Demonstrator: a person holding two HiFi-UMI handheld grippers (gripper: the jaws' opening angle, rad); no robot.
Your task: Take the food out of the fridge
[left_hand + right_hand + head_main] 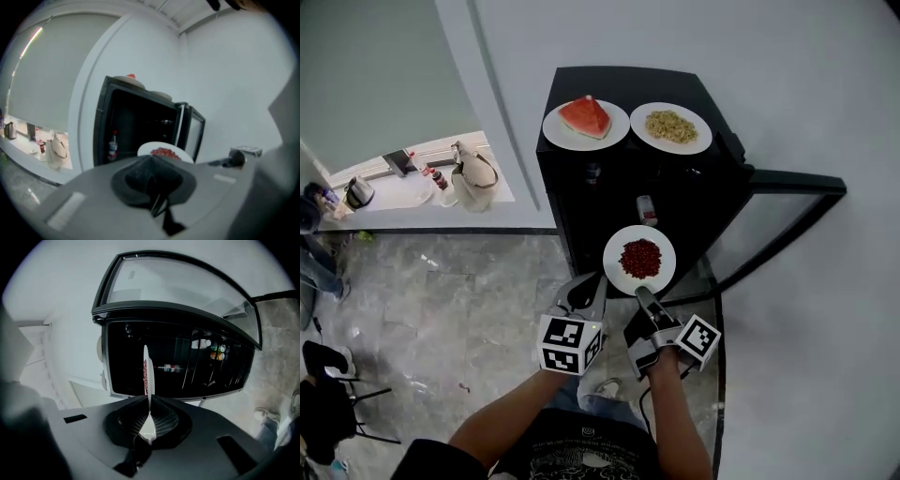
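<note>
Tongs: right tongs pinch the near rim of the front plate; left tongs appear pressed together with nothing between them, just left of that plate and apart from it.
Fridge: black fridge against a white wall; front open, interior dark.
Door: glass door, swung wide to the right.
Front plate: white, held level outside the fridge, before the opening; carries a heap of red food at its centre.
Top, left: melon plate with a watermelon wedge.
Top, right: grain plate with a yellowish heap; both plates sit side by side on the fridge top, almost touching.
Bottle: upright bottle at the left inside the fridge.
</note>
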